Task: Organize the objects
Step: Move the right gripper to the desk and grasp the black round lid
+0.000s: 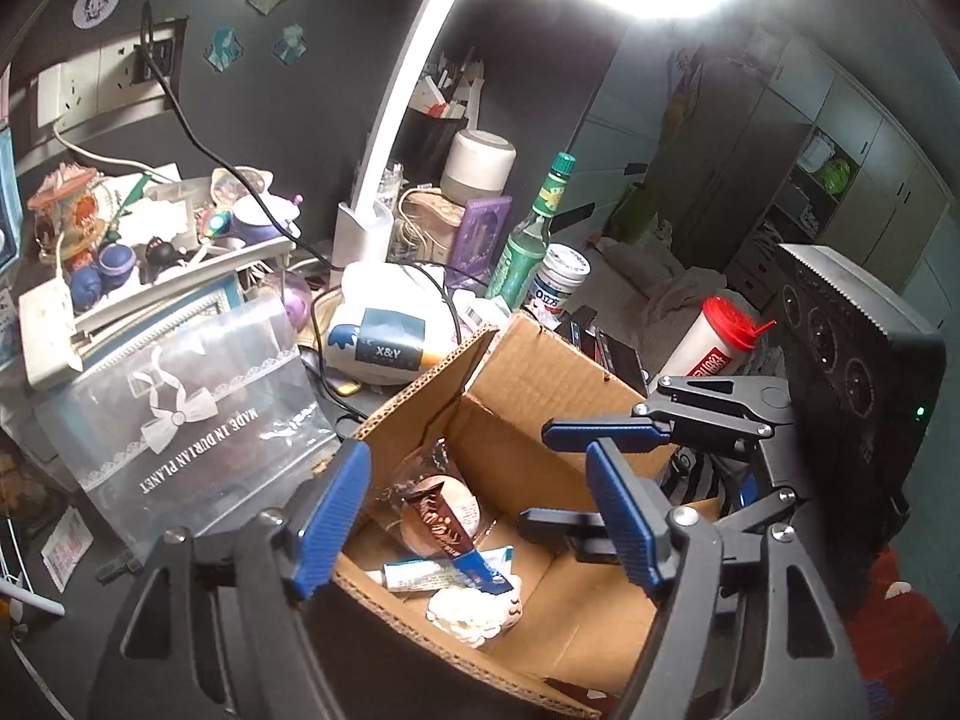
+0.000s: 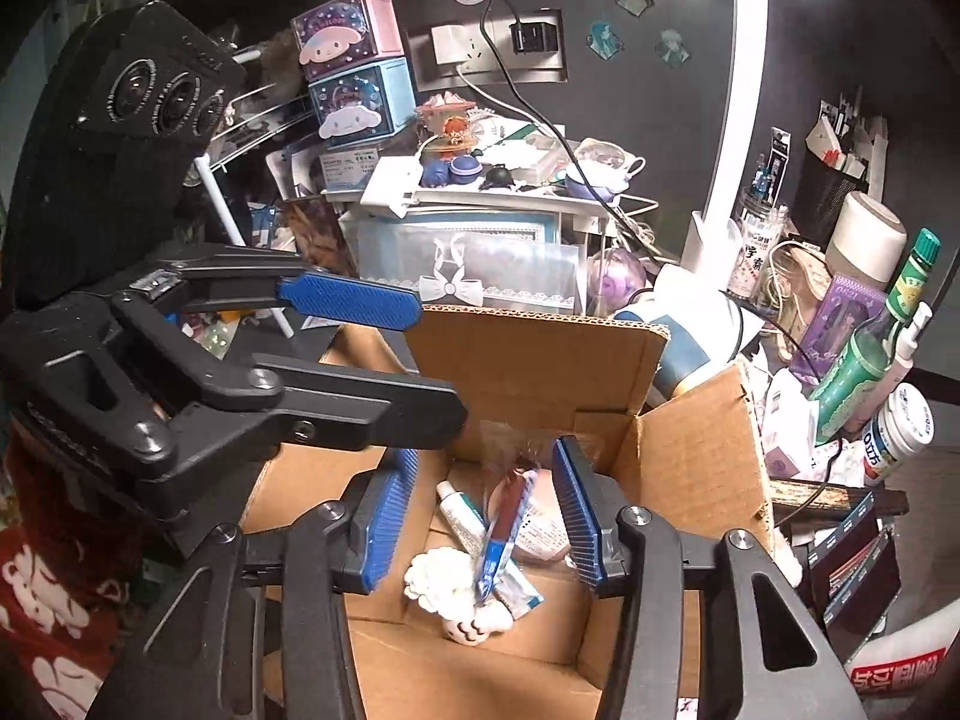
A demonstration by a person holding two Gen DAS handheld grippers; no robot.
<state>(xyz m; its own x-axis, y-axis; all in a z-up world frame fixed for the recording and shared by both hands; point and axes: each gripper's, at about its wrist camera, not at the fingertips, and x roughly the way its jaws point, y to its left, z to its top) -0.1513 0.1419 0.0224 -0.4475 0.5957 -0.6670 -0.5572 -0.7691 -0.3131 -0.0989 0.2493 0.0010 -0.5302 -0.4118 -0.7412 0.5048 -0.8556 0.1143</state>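
I have both grippers poised over the open brown corrugated cardboard box, which sits amid a cluttered dark desk. My left gripper has its blue ribbed pads spread wide with nothing between them, hanging over the box's near-left rim; in the right wrist view it comes in from nine o'clock, its fingers reaching over the box's left edge. My right gripper is likewise wide open and carries nothing, its fingers framing the contents below; in the left wrist view it enters from three o'clock. Down on the box floor lie a long brown-and-blue snack stick wrapper, a small white tube with teal print beside and partly under it, a fluffy white plush toy at six o'clock of the pile, and a clear-wrapped pink round item toward the back. Outside the box, at two o'clock in the right wrist view, stand a green glass bottle with a green cap and a white pill jar with blue lettering. A white curved desk lamp arm rises behind the box.
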